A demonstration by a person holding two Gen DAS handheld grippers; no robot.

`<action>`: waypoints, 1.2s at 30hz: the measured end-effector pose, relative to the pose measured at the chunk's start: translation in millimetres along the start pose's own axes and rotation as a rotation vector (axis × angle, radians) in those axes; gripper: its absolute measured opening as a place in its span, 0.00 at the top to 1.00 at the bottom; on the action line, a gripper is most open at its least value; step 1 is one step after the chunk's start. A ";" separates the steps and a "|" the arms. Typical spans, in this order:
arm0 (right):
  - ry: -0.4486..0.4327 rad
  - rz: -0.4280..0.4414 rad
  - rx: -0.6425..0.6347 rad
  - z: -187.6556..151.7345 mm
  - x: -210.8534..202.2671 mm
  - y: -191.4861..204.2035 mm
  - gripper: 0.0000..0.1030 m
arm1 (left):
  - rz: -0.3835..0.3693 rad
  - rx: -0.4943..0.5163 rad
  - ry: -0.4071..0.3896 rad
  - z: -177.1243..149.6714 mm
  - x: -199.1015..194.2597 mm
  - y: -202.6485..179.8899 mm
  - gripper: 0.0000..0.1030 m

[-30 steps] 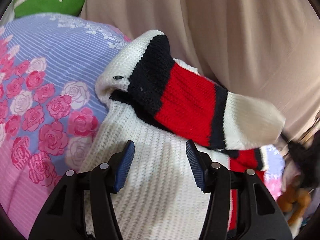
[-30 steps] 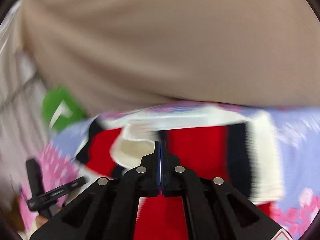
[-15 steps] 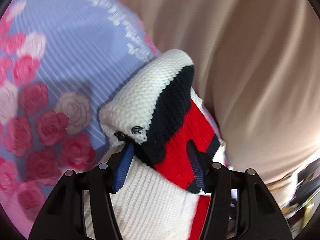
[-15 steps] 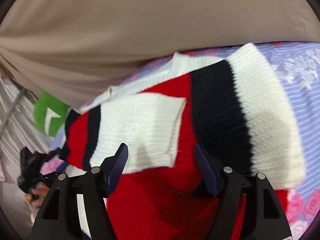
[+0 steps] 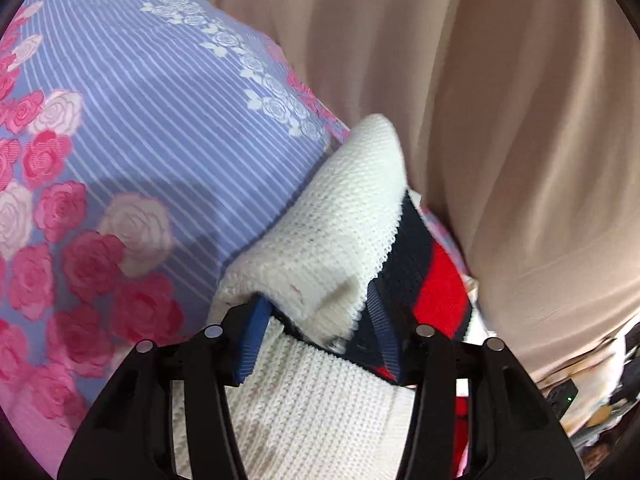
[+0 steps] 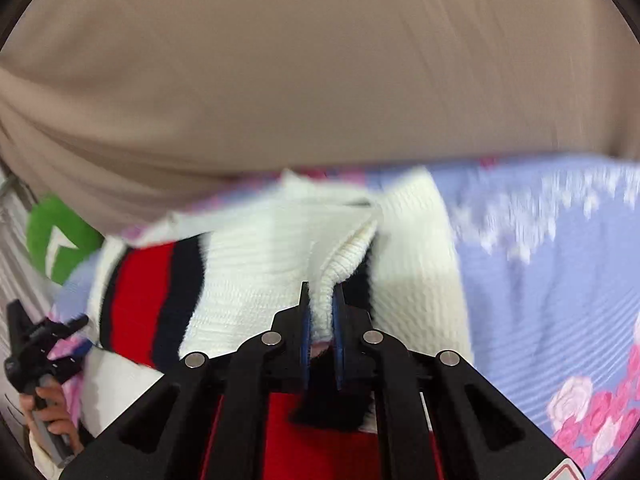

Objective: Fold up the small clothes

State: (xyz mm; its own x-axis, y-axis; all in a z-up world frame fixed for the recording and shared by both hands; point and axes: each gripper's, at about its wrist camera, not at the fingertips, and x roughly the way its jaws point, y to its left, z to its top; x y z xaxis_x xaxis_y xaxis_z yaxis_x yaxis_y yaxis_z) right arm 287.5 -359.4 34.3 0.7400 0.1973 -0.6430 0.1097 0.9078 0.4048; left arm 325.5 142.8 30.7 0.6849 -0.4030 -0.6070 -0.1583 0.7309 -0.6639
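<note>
Knitted white, red and navy sweater [image 5: 320, 412] lies on the floral bed sheet [image 5: 132, 140]. Left tool [image 5: 316, 320] is spread apart around a folded white cuff; right tool [image 6: 320, 312] is clamped on a white edge.

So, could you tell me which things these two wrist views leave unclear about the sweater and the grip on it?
- Left wrist view: the left gripper has its jaws apart around a fold of the sweater; whether the pads press it is unclear, the knit covers them.
- Right wrist view: motion blur smears the bedsheet; the sweater's lower part is hidden behind the right gripper.
- Both views: the sweater's full outline is cut off.
</note>
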 end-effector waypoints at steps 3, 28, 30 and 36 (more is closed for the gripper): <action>-0.105 0.057 0.015 -4.4 -31.2 -6.2 0.92 | 0.084 0.044 -0.046 -5.4 -1.0 -8.7 0.72; 0.096 0.303 -0.255 -1.2 8.3 174.4 0.43 | 0.164 0.212 -0.124 -36.2 -10.5 3.4 0.84; 0.138 0.304 -0.309 4.0 48.1 217.8 0.43 | 0.156 0.204 -0.126 -35.7 -11.3 7.9 0.85; 0.239 0.253 -0.367 3.8 133.9 285.0 0.43 | 0.144 0.197 -0.123 -35.2 -12.9 13.8 0.85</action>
State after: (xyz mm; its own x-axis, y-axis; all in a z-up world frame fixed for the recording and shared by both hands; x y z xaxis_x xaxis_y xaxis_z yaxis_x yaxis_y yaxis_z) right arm 420.4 -75.6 66.1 0.5359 0.4682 -0.7026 -0.3255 0.8824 0.3397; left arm 289.4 138.7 14.0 0.7483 -0.2266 -0.6235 -0.1269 0.8736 -0.4698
